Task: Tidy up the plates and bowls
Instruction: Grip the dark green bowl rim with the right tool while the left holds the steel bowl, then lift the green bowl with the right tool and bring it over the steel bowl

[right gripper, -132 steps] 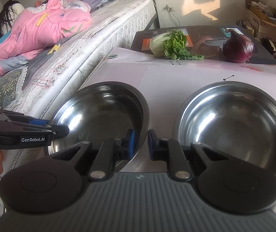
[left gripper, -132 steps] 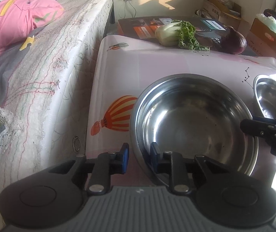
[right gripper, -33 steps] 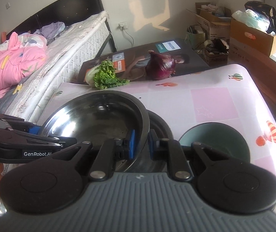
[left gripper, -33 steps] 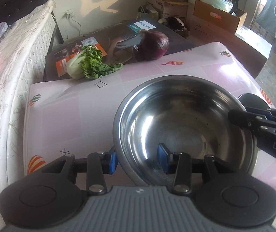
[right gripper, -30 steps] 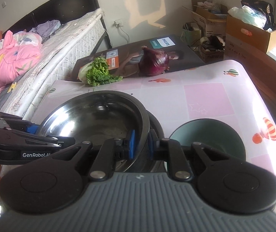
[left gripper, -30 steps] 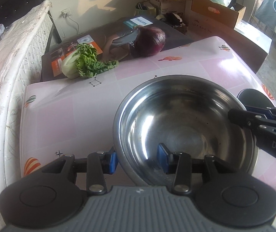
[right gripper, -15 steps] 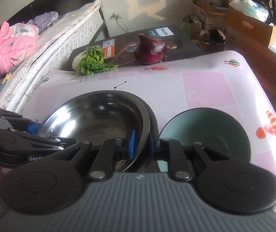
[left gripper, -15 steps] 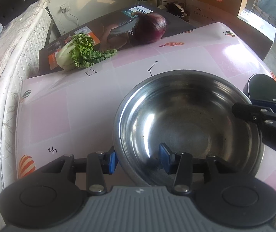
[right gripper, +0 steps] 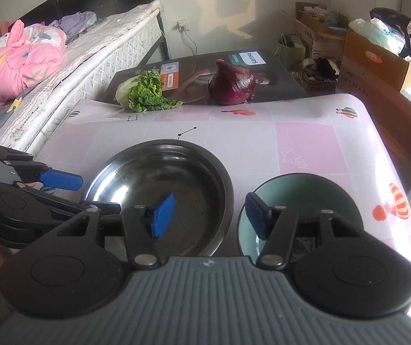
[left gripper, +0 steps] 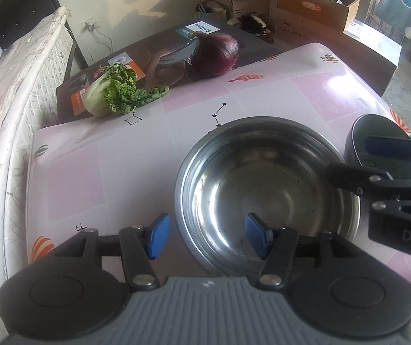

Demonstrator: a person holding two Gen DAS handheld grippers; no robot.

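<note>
With both your grippers, left (left gripper: 207, 235) and right (right gripper: 209, 215), just spread and pinching nothing, the round steel bowl (left gripper: 266, 189) sits free; only the right view shows the teal ceramic bowl's (right gripper: 306, 192) interior, near the pink table's right edge (right gripper: 383, 149).

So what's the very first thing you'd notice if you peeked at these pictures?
The big shiny steel bowl in the middle of the pink table, with both grippers' blue pads open around its rim. Next, the teal bowl right beside it, and the purple onion and leafy cabbage at the table's far edge.
</note>
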